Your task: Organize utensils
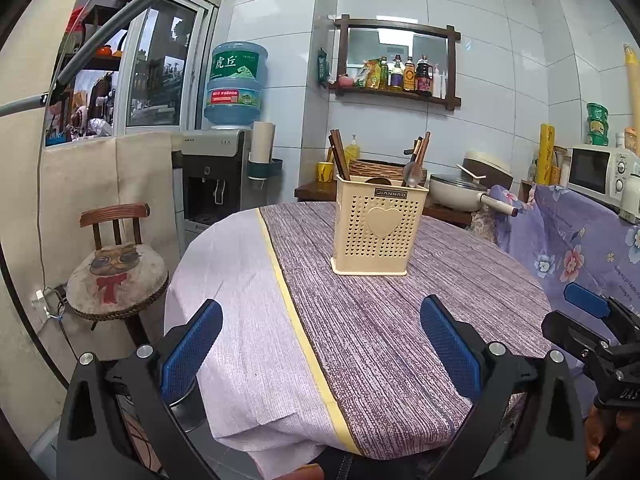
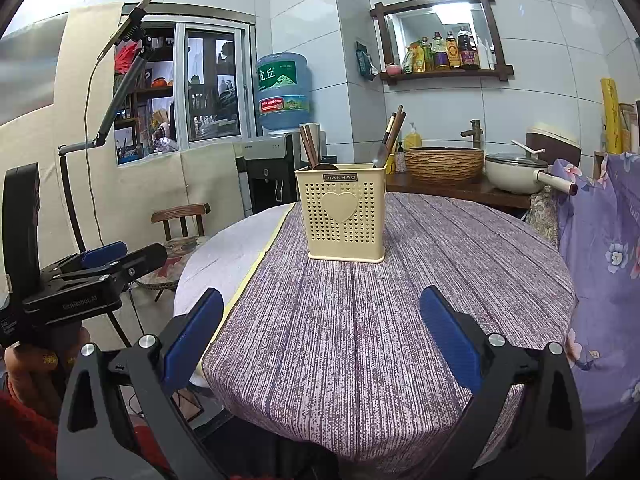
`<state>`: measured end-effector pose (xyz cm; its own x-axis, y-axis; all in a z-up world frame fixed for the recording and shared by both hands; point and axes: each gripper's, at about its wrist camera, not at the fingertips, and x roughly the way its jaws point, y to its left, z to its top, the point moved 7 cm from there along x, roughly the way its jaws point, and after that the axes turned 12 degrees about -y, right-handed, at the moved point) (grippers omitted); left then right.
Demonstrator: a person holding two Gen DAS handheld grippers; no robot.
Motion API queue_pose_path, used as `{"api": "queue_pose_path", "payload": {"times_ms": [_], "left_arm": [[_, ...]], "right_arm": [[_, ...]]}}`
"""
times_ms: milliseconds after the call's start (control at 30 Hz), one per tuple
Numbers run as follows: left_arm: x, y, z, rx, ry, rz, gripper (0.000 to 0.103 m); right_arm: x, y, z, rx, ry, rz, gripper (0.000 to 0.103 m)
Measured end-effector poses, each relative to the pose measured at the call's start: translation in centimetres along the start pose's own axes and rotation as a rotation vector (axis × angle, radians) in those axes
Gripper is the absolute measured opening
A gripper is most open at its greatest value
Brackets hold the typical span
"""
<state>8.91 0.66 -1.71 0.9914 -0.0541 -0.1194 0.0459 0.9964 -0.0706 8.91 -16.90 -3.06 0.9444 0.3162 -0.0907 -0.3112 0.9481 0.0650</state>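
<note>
A round table (image 2: 400, 320) covered in a purple woven cloth, with a paler cloth along its left edge, fills the middle of both views. Toward the table's far edge stands a cream plastic utensil holder (image 2: 344, 212), upright, perforated, with a raised heart on its front. Inside it, dark wooden chopsticks (image 2: 309, 146) lean in the left corner, and more chopsticks with a metal spoon (image 2: 380, 156) lean in the right corner. No loose utensils show on the cloth.

The left gripper (image 1: 320, 344) hovers at the near edge, its blue-padded fingers spread wide and empty. The right gripper (image 2: 320, 336) hovers beside it, fingers equally wide apart, holding nothing.

The holder looks light and stiff, likely to tip or slide if nudged high. The chopsticks seem thin, rigid and smooth, best pinched across the exposed upper shafts; the spoon's polished handle may slip.
</note>
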Motion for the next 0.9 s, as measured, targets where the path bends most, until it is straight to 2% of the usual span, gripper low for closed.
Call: {"api": "queue_pose_path", "payload": {"times_ms": [900], "left_arm": [[-0.12,-0.39,-0.18,0.002,0.014,-0.017,0.098]], "right_arm": [[0.27,-0.33,-0.32,0.020,0.009,0.002,0.097]]}}
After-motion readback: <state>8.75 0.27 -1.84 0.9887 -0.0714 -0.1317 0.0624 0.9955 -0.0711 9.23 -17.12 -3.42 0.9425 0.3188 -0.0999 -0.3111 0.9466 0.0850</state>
